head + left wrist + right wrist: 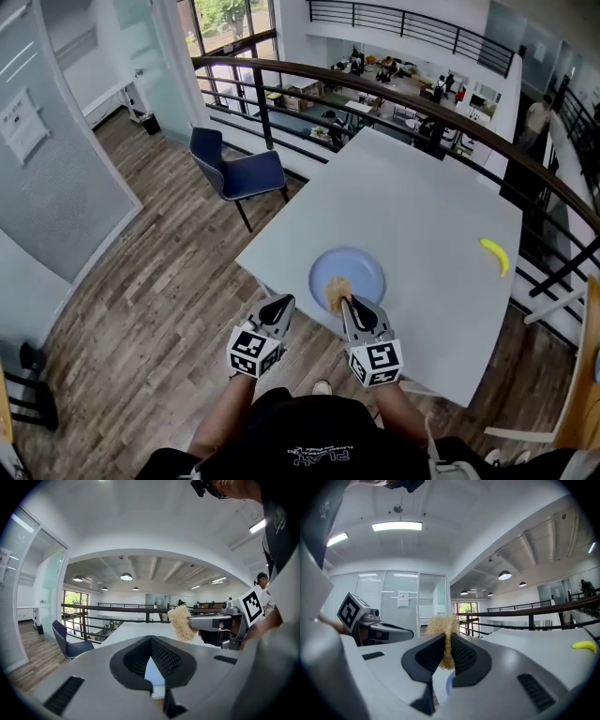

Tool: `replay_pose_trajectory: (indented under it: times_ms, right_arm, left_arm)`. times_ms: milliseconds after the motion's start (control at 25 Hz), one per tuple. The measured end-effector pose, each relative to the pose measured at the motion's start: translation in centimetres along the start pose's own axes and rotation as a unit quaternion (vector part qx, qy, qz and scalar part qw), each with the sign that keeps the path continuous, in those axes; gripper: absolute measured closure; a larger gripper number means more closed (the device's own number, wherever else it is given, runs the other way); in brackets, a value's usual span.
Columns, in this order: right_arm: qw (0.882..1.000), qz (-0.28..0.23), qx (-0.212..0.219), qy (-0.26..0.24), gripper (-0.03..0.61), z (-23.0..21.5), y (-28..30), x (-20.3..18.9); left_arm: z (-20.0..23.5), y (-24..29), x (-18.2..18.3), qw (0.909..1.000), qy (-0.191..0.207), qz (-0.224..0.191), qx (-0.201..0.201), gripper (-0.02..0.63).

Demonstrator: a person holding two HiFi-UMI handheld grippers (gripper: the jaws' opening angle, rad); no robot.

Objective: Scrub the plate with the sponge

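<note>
R gripper (344, 302) clamps sponge (337, 291), partly hiding plate (364, 266); L gripper (283, 301) closed, empty.

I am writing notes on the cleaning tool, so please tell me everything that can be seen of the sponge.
The sponge is a small tan pad with a rough, fibrous surface, more like loofah than foam. It stands on edge, pinched between the jaws of the right gripper, most of it sticking out past their tips. In the head view it lies over the near rim of the pale blue plate; whether it touches the plate cannot be told.
</note>
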State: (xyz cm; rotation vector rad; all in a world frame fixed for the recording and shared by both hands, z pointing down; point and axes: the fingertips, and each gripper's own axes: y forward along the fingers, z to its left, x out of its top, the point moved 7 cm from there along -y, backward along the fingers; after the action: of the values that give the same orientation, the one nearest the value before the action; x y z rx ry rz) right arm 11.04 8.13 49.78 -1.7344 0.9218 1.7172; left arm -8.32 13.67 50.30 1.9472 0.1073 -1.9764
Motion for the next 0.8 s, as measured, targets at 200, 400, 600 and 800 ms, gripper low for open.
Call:
replay_pose_trajectory:
  times_ms: [200,400,600,800]
  right_arm:
    - [1.0,0.001,-0.002,-0.019,0.537,-0.9,0.7,0.6]
    - [0.999,0.005,-0.029,-0.02,0.536,-3.2,2.7,0.4]
    - [0.997,0.004,-0.073,-0.032,0.537,-5.2,5.3,1.6]
    - [0.995,-0.005,-0.092,-0.043,0.536,-6.5,8.1,2.6]
  left_arm:
    - [0.7,1.8,-0.2,0.9999,-0.008,0.008,-0.003,0.611]
    - [2.9,4.6,-0.5,0.9997,-0.021,0.013,-0.009,0.611]
    - [5.3,8.1,0.8,0.9991,-0.018,0.005,-0.038,0.611]
    - [8.0,11.1,2.3,0.9983,-0.009,-0.003,-0.058,0.611]
